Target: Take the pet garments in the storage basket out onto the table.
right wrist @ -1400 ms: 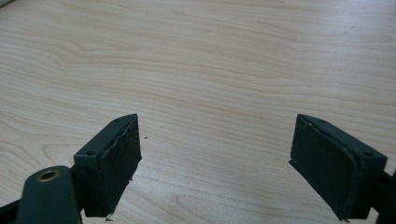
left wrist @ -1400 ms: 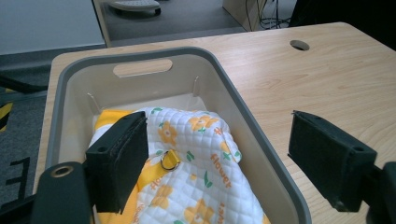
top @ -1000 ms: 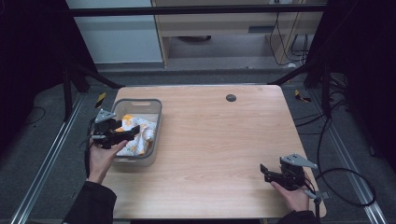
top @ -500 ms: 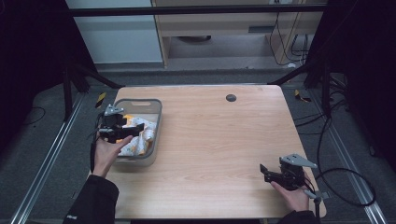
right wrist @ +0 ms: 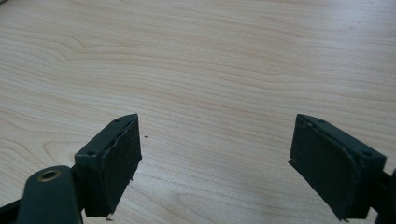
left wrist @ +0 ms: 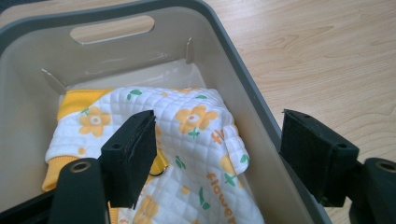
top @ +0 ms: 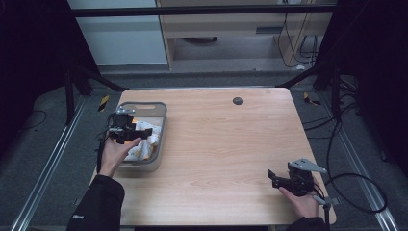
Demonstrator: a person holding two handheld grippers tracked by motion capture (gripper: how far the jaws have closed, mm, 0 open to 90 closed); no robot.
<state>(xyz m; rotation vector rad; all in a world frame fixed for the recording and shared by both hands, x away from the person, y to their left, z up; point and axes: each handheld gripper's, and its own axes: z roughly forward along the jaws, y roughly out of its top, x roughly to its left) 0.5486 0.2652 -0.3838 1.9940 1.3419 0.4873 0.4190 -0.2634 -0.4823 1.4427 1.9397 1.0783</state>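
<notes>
High view first. Left gripper (top: 129,134) hanging over the grey bin (top: 161,126) at the table's (top: 226,144) left side, jaws pointing toward the far-right across the bin's contents. Quilted cloth (top: 142,144) bunched inside, directly beneath and just ahead of those jaws. Right gripper (top: 284,182) parked low near the table's front right corner, well apart from the bin, so clearly the left hand the nearer one. Small dark round disc (top: 237,101) sitting far off near the back edge, nowhere near either tool.

Left gripper view now. Jaws wide apart, clamped on nothing. Left pad over the cloth (left wrist: 187,140), right pad outside and beyond the bin wall (left wrist: 243,93), so the wall itself running up between the two jaws. Cloth lying ahead of and below the left jaw, white quilting with orange flowers, green leaves and a yellow-orange trim; long axis seeming to run away from the jaws toward the bin's far end with its handle slot, though folds make that hard to call. Orange lettering on the fabric reading "flower" near the bottom, a further fragment above it too creased to make out. Judgement: a shift toward the left jaw's side needed before both pads can straddle fabric rather than plastic.

Right gripper view. Jaws spread wide, empty, bare wood grain (right wrist: 210,70) between and ahead. No writing anywhere here.
</notes>
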